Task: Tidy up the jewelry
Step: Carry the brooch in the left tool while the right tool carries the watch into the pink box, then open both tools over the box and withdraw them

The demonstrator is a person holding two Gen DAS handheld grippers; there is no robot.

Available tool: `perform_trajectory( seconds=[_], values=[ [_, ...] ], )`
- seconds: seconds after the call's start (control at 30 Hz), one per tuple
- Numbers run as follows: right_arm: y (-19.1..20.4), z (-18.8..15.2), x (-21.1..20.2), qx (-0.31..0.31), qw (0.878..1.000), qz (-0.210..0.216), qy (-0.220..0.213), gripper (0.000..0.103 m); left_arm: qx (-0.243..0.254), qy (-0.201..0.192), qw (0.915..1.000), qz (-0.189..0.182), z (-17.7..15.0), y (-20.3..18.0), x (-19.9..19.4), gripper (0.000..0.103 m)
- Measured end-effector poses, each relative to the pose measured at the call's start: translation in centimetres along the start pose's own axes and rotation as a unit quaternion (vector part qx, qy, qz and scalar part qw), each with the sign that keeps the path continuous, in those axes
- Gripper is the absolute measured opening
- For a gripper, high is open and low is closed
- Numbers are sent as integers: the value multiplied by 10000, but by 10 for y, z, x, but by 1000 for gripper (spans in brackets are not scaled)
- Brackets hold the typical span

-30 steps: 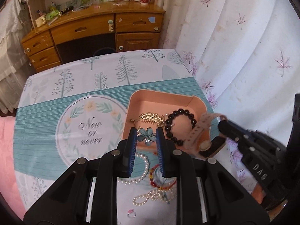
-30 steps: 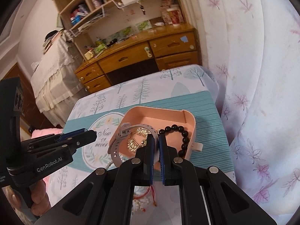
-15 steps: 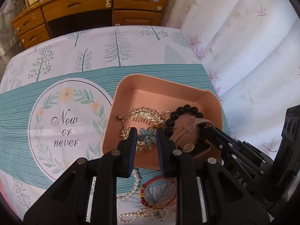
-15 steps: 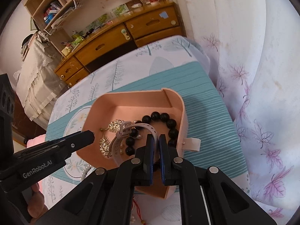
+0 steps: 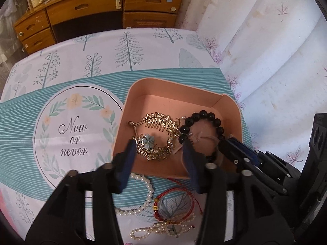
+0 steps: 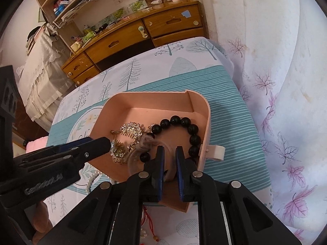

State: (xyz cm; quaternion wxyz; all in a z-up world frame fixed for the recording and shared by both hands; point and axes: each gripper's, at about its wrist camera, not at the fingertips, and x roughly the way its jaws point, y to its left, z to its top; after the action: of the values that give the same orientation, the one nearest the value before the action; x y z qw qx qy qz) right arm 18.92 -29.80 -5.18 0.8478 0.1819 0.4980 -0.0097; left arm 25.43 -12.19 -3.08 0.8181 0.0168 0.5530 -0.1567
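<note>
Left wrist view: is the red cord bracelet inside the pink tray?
No, the red cord bracelet lies on the tablecloth just outside the near wall of the pink tray, beside the pearl strand.

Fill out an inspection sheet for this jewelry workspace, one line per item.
Surface: tablecloth with tree print and a teal striped band.
Job's things: pink tray holds a gold hair comb, a blue flower brooch, a black bead bracelet and a pale watch strap. Outside it lie a pearl strand, a red cord bracelet and a pearl bracelet.
Clutter: nothing seen.
Grippers: left tongs open over the brooch, jaws just opened, nothing pressed. Right tongs just parting, pads off the strap.
Cables: nothing seen.
Surroundings: wooden desk, leaf-print curtain.
</note>
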Motion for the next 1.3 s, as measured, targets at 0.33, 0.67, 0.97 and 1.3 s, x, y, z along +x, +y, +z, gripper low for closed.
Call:
perform_trajectory(
  seconds=[0.33,0.67,0.97,1.3],
  values=[
    [15,-11,-25,-341,9992,-97,-205,40,-68,-126,9998,128,-18,4,-24,48],
    [31,-39,-52,-548,9982,-122,-204,40,-169,-192,9995,161,-52,14,-47,48],
    [35,-78,-80,-648,9976,39,-221,40,11,-405,9981,454,-93,13,-71,48],
    [27,-114,-107,-732,9969,54,-274,40,130,-452,9971,594,-132,16,-80,48]
  ],
)
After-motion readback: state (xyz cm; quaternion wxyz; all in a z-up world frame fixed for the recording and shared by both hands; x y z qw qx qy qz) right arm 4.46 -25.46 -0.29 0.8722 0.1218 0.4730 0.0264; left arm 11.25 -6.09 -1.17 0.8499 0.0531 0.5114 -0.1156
